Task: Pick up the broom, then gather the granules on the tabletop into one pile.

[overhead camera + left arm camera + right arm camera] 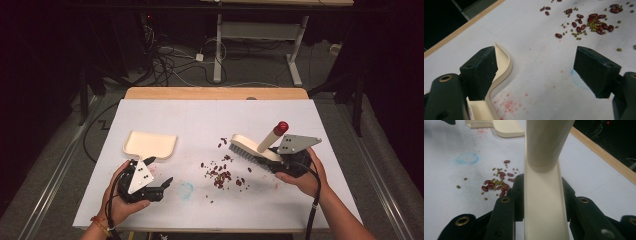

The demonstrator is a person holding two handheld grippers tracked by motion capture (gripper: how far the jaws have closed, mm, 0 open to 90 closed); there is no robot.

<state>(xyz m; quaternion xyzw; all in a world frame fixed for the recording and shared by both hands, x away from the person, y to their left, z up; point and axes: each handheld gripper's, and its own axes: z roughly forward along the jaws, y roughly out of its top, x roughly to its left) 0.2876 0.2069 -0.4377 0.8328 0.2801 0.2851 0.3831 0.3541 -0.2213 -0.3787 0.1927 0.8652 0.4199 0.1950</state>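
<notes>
cream plastic of the dustpan (503, 65) is partly hidden behind one jaw in the left gripper view, and its pan is cut off at the lower edge there. in the right gripper view the brush (544, 195) handle blocks the middle, so its bristles cannot be seen; in the high view they rest on the sheet right of the bench's centre. white sheeting covers the bench (210, 112), with a wooden strip along the far edge, a faint blue ring and red smears near the front. dark floor, cables and a desk frame lie beyond. red beans (222, 175) and small green ones are scattered at the centre, between dustpan and brush. the left gripper (162, 187) hovers near the front left edge just beside the dustpan, jaws spread with nothing between. the right gripper (280, 162) has its jaws pinching the brush handle.
</notes>
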